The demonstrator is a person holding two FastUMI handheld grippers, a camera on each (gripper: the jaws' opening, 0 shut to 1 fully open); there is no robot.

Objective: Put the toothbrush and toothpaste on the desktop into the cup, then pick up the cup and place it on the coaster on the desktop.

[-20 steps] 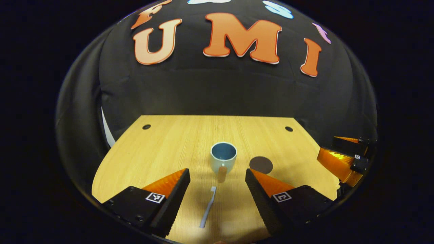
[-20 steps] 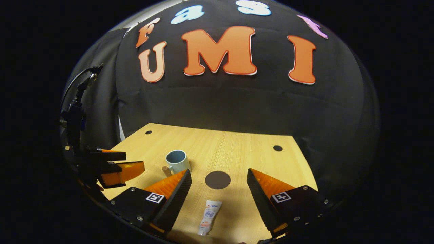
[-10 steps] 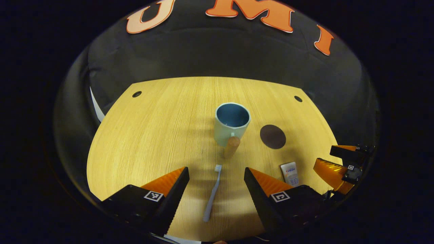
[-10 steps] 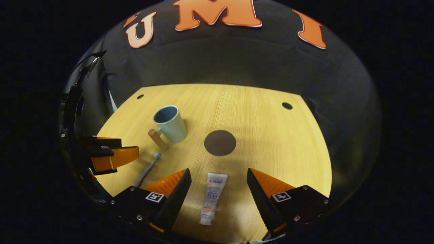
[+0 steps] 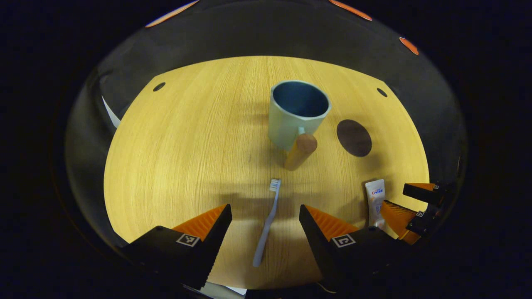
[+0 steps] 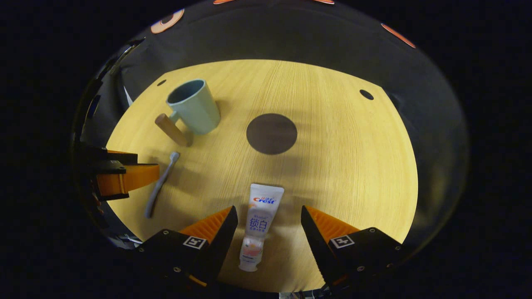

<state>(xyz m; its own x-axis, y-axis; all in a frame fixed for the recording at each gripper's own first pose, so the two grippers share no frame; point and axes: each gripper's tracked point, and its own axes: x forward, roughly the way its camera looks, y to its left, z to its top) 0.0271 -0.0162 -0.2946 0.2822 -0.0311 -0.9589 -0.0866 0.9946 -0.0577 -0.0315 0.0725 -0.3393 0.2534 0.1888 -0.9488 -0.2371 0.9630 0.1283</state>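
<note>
Pale wood desktop (image 5: pixel 174 158) lies bare out to its far edge. The left gripper (image 5: pixel 265 214) is spread wide with the toothbrush (image 5: pixel 267 224) lying between its fingers, the cup (image 5: pixel 296 112) ahead. The right gripper (image 6: pixel 269 216) is likewise spread around the toothpaste (image 6: pixel 259 224), coaster (image 6: pixel 271 133) just ahead.

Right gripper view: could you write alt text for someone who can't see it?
An open gripper hangs over a toothpaste tube lying flat between its fingers on a wooden table. Beyond lie a round dark coaster, a cup with a wooden handle, and a toothbrush beside a second gripper.
</note>
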